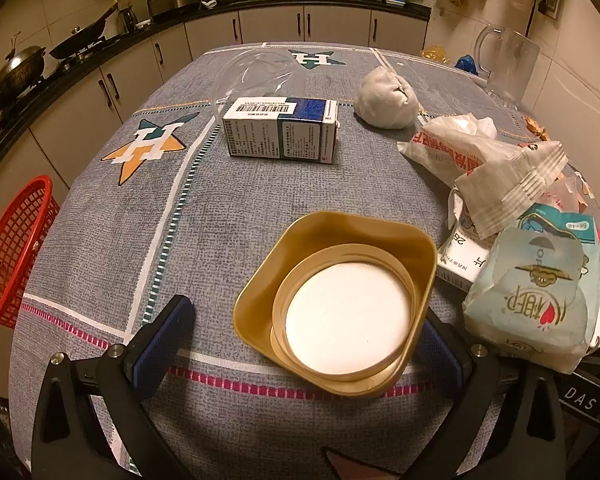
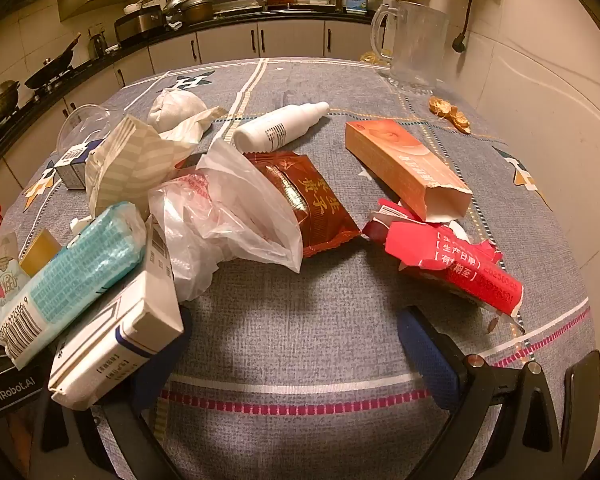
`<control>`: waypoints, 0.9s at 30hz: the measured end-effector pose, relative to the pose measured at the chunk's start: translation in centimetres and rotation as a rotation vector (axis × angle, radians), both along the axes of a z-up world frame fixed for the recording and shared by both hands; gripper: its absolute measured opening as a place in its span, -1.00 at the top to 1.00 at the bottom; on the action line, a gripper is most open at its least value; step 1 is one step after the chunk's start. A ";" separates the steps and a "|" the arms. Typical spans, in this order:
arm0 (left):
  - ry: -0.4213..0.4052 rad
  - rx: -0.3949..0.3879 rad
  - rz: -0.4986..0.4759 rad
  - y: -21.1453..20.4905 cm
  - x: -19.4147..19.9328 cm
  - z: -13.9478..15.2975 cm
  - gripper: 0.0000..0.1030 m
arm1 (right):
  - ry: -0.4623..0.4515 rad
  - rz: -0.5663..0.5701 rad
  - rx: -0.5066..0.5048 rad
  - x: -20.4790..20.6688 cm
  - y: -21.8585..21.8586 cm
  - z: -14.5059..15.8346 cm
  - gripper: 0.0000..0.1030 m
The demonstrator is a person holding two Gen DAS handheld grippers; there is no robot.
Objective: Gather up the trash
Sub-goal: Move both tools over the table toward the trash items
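Observation:
Trash lies scattered on a grey tablecloth. My left gripper (image 1: 304, 344) is open, with a gold square lid (image 1: 336, 300) lying between its fingers on the table. Beyond it are a blue-and-white box (image 1: 282, 130), a clear plastic cup (image 1: 256, 76) and a crumpled white wad (image 1: 386, 98). My right gripper (image 2: 296, 348) is open over bare cloth. Ahead of it lie a white plastic bag (image 2: 228, 216), a brown snack packet (image 2: 312, 200), a white bottle (image 2: 280, 126), an orange box (image 2: 408, 168) and a torn red box (image 2: 448, 260). A white carton (image 2: 120, 336) and a blue packet (image 2: 76, 272) lie at its left.
A red mesh basket (image 1: 16, 252) hangs off the table's left edge. A clear glass mug (image 2: 414, 46) stands at the far right corner by the wall. Peanut shells (image 2: 450, 114) lie near it. Kitchen counters with pots run behind and to the left.

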State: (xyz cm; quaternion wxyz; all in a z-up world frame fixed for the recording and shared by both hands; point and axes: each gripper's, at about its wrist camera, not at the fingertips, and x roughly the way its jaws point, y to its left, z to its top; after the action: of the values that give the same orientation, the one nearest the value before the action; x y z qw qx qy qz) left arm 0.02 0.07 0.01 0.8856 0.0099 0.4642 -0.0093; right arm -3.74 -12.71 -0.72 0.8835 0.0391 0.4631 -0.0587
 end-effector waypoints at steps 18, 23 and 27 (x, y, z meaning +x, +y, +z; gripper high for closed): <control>-0.355 0.082 0.038 2.6 -12.6 6.0 -1.00 | -0.336 -0.019 -0.148 -14.1 1.8 7.9 -1.00; -0.453 0.093 0.014 2.1 -15.7 7.2 -1.00 | -0.317 0.009 0.026 -15.1 1.6 7.9 -1.00; -0.466 0.111 -0.001 2.5 -17.1 6.7 -1.00 | -0.301 0.023 0.019 -15.9 2.6 7.3 -1.00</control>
State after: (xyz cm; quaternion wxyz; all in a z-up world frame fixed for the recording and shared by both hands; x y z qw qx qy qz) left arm -17.03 2.54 6.75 0.9669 0.0606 0.2470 0.0185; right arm -19.66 -10.09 6.61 0.9432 0.0503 0.3264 -0.0377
